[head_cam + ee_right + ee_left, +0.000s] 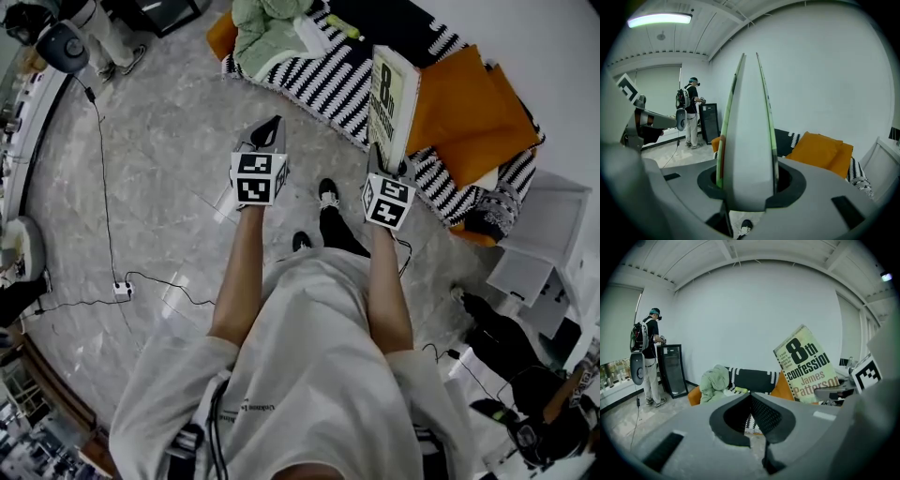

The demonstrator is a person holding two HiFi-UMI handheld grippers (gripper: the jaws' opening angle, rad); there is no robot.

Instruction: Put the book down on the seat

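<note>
A thick paperback book (394, 98) with a pale green cover stands upright in my right gripper (387, 172), which is shut on its lower edge. In the right gripper view the book (747, 136) fills the middle, page edges toward the camera, pinched between the jaws of the right gripper (747, 187). The left gripper view shows the book's cover (808, 366) at the right. My left gripper (270, 131) hovers over the floor to the left of the book, shut with nothing in it, as the left gripper (751, 397) also appears in its own view. The seat (328, 80) is a sofa under a black-and-white striped throw, just beyond the book.
Orange cushions (469, 112) and a green garment (262, 33) lie on the sofa. A white cabinet (544, 244) stands to the right. A cable and power strip (122, 289) cross the floor at left. A person with a backpack (647, 352) stands by a black cabinet (672, 369).
</note>
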